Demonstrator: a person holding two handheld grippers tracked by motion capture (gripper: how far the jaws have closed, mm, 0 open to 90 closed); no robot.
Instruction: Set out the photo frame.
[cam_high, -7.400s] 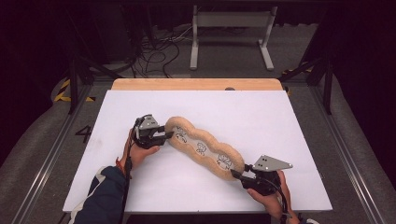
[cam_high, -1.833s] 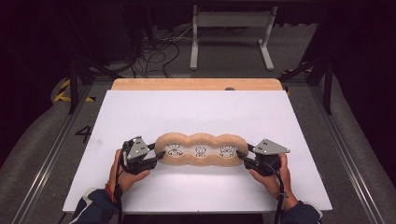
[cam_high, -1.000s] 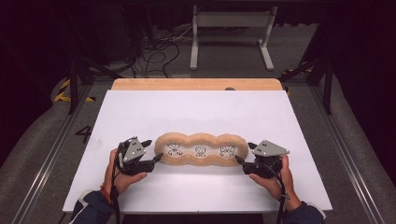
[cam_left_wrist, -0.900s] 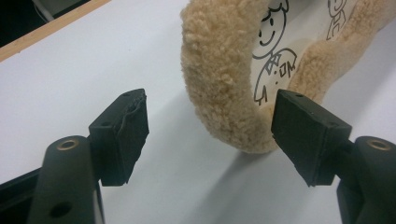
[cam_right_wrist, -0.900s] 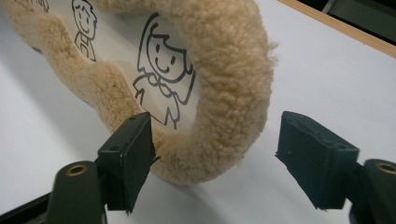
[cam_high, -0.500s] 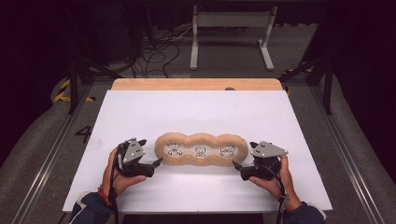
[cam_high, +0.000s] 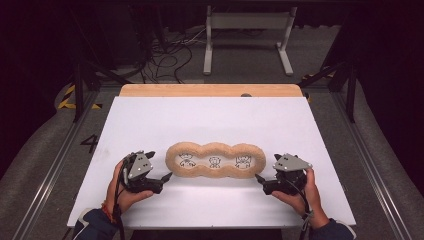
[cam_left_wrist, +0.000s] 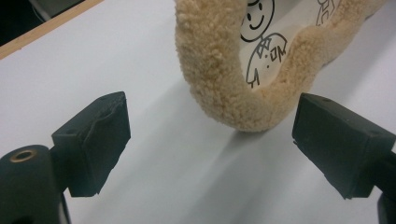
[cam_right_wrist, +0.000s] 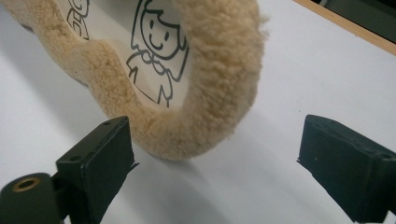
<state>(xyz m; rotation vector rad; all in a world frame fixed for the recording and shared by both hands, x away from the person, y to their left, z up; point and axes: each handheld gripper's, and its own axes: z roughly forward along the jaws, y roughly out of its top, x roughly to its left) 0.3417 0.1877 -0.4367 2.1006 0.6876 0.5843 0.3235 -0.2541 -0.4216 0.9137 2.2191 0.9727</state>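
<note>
Tan fleecy three-lobed plush mat (cam_high: 215, 160): beige woolly rim, white inner panels with black line-drawn cartoon figures; smiling figure just ahead of left gripper (cam_left_wrist: 212, 135), long-haired smiling figure just ahead of right gripper (cam_right_wrist: 215, 158). Both grippers: matt black jaws, grey three-cornered top plates, brass-coloured insert at base. White flat desk (cam_high: 150, 120) beneath grippers, pale wood strip along far edge. Sleeve behind left gripper: dark blue.

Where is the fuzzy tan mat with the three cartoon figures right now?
In the high view the fuzzy tan mat lies flat near the middle of the white table, between the open left gripper and right gripper, neither touching it.
</note>
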